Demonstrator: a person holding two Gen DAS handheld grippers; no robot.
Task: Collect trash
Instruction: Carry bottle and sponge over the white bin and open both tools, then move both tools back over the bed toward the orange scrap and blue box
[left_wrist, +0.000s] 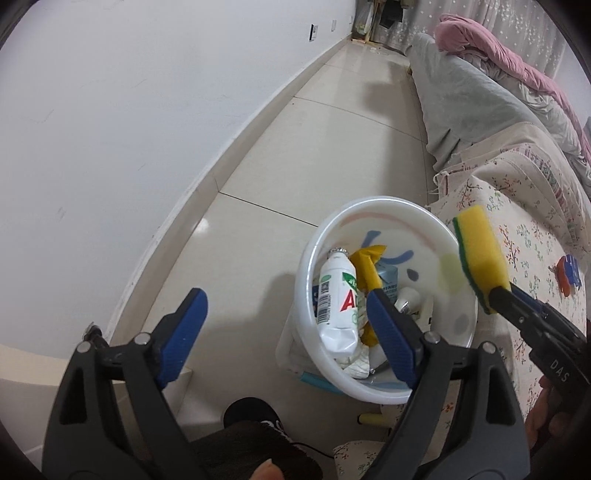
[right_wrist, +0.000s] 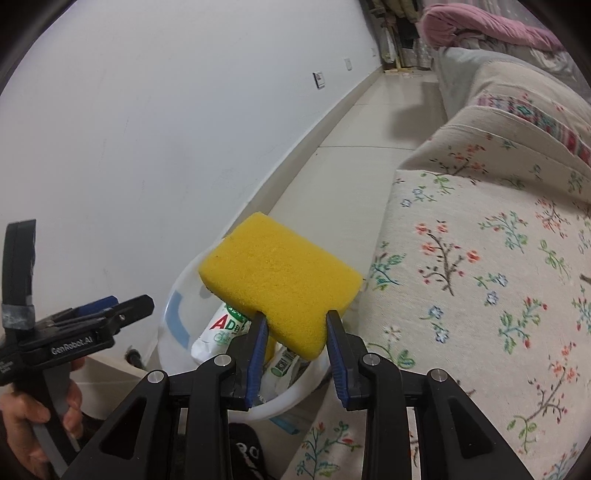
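Holding a yellow sponge (right_wrist: 282, 280) with a green scouring backing in the right tool (right_wrist: 295, 325), blue pads pinching its near end from both sides, the rest sticking forward unsupported. Hanging at lower centre of the right wrist view, over the near rim of the white bucket (left_wrist: 388, 210); in the left wrist view showing at right of centre, tilted above the bucket's right edge, beside the floral sofa cover (right_wrist: 480, 258). Gaping wide at the bottom of the left wrist view, the left tool (left_wrist: 284, 328), gripping nothing, its right pad overlapping the bucket mouth in the picture. Lying inside the bucket already: a crumpled white bottle (left_wrist: 336, 299) with red and green lettering, a yellow wrapper (left_wrist: 369, 266), a small pale blue carton (left_wrist: 389, 277), some white scraps. Standing on the tiled floor (left_wrist: 314, 147), the bucket, between the white wall (left_wrist: 129, 129) and the sofa. Resting further right on the sofa cover, a small orange and blue item (left_wrist: 565, 275), too small to identify. Step in hand, by judgement: carrying the sponge to the bucket for dropping. Next move likely calling for shifting the sponge further over the opening, then spreading the pads; risk of it glancing off the rim onto the floor if released here.
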